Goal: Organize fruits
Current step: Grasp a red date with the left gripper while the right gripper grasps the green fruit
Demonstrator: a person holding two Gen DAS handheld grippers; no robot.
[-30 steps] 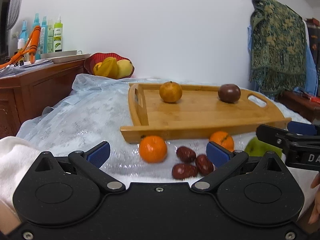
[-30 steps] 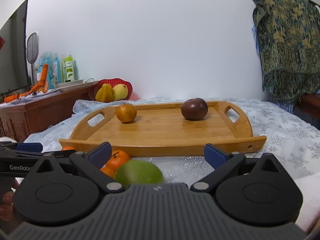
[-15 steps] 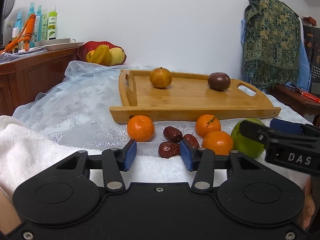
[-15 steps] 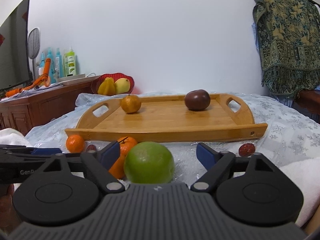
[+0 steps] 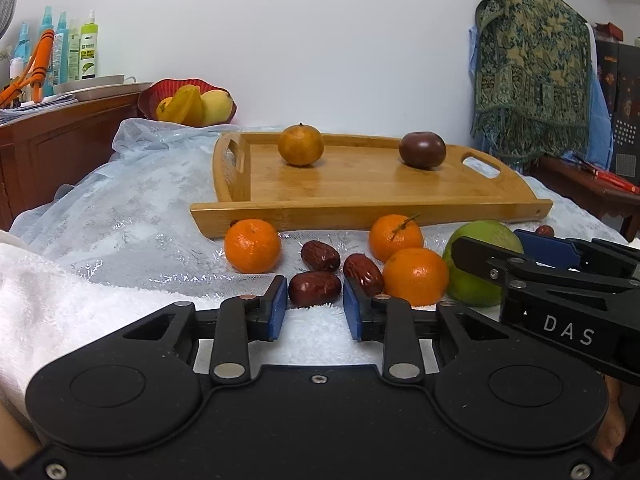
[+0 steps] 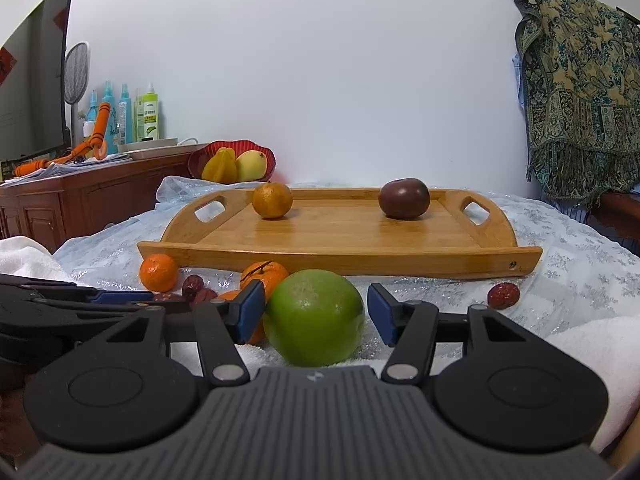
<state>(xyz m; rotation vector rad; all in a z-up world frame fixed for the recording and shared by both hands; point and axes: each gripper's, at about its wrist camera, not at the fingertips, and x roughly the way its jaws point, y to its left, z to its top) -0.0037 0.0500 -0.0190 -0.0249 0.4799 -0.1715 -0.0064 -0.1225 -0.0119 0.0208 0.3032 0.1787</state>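
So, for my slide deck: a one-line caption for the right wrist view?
Right tool open around a green fruit, wooden tray just beyond.

Both cameras sit low at the table's near edge, facing the far wall; the left wrist view looks from the left, close on a red date (image 5: 315,289); the right wrist view, apparently slightly right, sits close on the green fruit (image 6: 314,323); both share the wooden tray (image 5: 360,216) (image 6: 340,256).
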